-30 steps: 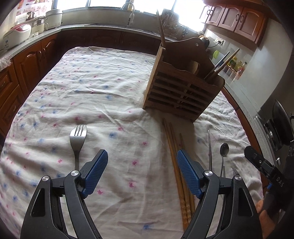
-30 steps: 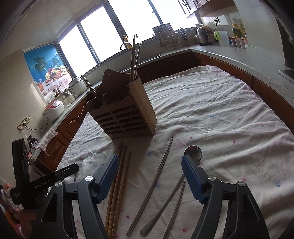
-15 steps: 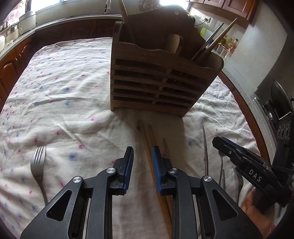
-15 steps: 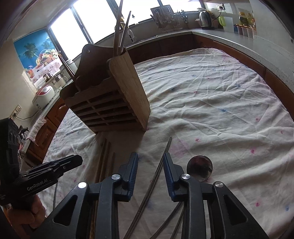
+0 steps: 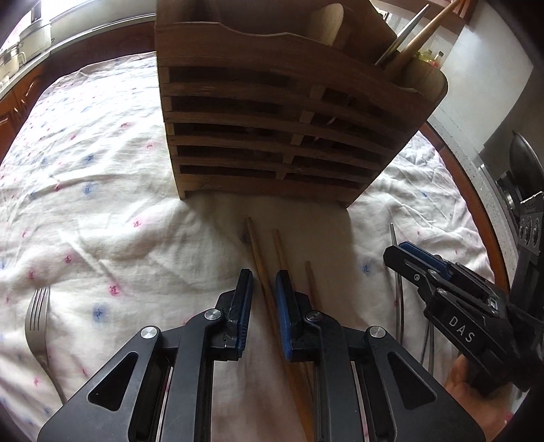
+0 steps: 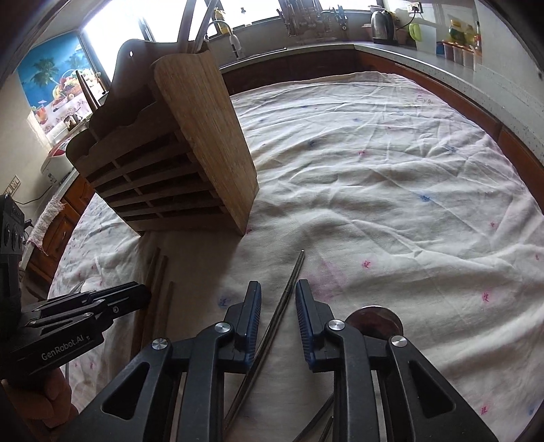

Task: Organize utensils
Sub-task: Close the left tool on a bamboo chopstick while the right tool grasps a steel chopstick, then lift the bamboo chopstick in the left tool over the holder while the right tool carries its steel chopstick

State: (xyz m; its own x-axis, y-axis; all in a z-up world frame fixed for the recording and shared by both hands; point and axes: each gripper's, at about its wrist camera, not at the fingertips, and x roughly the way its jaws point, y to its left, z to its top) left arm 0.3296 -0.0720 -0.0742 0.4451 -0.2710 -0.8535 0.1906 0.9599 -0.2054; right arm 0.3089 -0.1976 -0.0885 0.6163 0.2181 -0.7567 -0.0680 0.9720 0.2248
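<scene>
In front of the wooden utensil holder, on the tablecloth, the left gripper has just been closing around a wooden chopstick, a gap remaining; the right gripper likewise around a metal chopstick

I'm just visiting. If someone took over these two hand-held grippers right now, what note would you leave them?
Left gripper: fingers have just been closing around a wooden chopstick on the cloth, not yet pinching.
Right gripper: likewise around a metal chopstick.
Done: a few utensils stand in the wooden holder.
Left: both chopsticks, spare wooden chopsticks, fork and spoon lie on the cloth.
</scene>
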